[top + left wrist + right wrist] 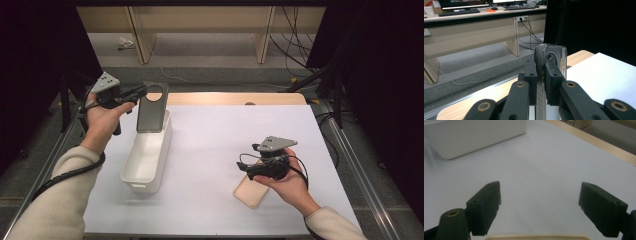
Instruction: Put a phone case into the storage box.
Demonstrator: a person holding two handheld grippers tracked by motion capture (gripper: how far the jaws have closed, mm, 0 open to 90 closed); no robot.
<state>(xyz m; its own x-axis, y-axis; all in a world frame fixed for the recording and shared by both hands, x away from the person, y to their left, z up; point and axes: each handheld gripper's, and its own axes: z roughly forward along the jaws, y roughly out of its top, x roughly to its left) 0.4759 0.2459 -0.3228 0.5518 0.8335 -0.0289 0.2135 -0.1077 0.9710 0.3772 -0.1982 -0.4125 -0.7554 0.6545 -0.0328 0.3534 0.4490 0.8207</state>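
Observation:
My left gripper (141, 91) is shut on the edge of a dark grey phone case (152, 109) with a round camera hole. It holds the case upright over the far end of a long white bin (131, 172). In the left gripper view the jaws (541, 75) clamp the thin glossy case (554, 53) between the pads. My right gripper (249, 172) hovers open near the table's front right, just over a beige phone case (248, 192) lying flat. In the right gripper view its open jaws (540, 205) frame bare white table, with the beige case (536, 237) at the bottom edge.
A white mat (215, 140) covers the table, with a wooden strip (235, 98) along its far edge. The white bin (474, 135) stands left of the right gripper. Beyond the table are desk legs (262, 35) and floor cables (292, 40); metal rails (350, 155) flank the sides.

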